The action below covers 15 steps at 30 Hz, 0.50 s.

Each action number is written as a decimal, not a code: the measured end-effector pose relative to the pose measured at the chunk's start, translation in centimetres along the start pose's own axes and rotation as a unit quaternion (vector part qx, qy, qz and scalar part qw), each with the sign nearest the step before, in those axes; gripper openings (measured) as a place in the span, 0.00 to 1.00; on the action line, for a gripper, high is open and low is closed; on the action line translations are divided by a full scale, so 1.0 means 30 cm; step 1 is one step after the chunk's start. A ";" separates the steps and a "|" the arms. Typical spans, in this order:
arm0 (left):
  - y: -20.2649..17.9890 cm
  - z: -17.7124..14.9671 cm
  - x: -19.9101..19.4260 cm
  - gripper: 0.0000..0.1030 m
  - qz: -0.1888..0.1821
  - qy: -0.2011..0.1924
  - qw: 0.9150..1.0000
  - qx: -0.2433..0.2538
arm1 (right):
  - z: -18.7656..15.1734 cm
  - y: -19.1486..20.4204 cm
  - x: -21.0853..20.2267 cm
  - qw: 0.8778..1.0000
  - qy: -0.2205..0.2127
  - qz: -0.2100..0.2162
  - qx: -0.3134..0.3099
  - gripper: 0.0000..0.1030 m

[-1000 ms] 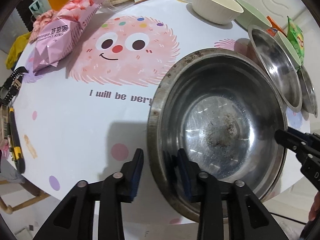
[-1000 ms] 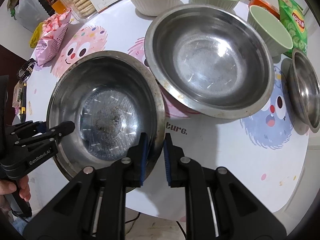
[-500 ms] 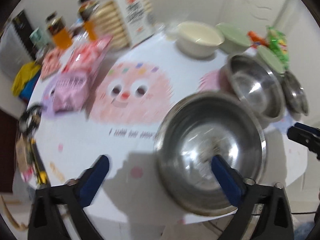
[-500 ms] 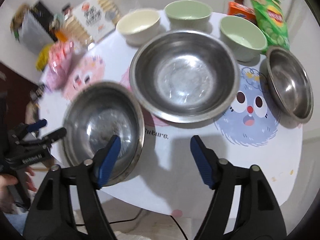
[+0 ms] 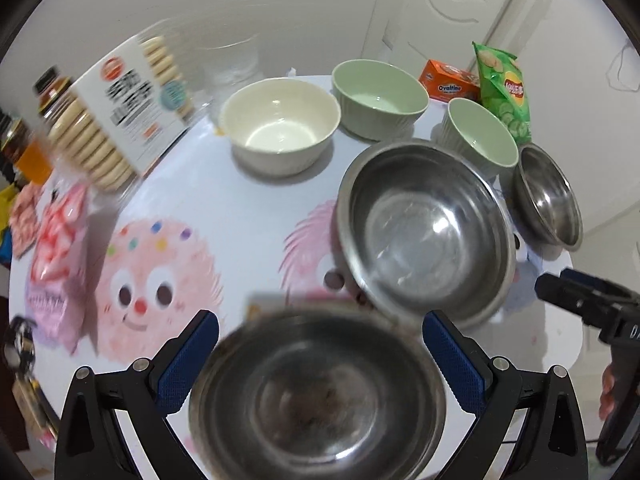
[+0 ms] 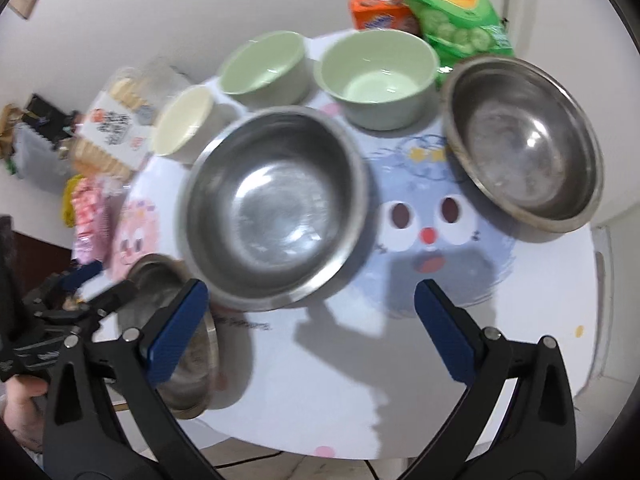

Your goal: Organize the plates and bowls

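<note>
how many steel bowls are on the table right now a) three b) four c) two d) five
a, three: the near steel bowl between the open jaws of the left gripper, the big middle steel bowl, and the smaller steel bowl to the right; the other three bowls are ceramic-looking, one cream and two green.

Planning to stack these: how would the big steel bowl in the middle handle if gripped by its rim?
The big steel bowl looks rigid, probably light. Its shiny thin rim may slip between claw pads. Its rounded base could rock when nudged.
</note>
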<state>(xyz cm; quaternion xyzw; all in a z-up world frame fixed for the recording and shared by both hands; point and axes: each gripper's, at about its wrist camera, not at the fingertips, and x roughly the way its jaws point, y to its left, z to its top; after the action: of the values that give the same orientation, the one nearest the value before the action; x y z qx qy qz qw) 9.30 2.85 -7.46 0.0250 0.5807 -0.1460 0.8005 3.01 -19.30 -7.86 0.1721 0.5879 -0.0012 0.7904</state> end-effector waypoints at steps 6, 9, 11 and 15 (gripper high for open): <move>-0.026 0.113 0.093 1.00 -0.020 0.025 0.999 -0.017 | 0.050 -0.057 0.044 0.999 -0.006 -0.013 0.045 0.99; -0.037 0.147 0.131 1.00 -0.022 0.034 0.999 -0.016 | 0.070 -0.072 0.072 0.998 0.001 -0.009 0.057 0.99; -0.041 0.161 0.154 1.00 -0.028 0.043 0.999 -0.018 | 0.083 -0.077 0.096 0.998 0.004 -0.005 0.062 0.95; -0.061 0.190 0.200 0.85 -0.028 0.057 0.998 -0.015 | 0.096 -0.083 0.140 0.997 0.024 -0.009 0.073 0.80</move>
<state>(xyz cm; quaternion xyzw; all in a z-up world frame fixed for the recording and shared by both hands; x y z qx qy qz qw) 15.77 -1.32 -10.99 0.0053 0.6283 -0.1581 0.7617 6.47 -21.59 -11.73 0.2236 0.6066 -0.0469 0.7615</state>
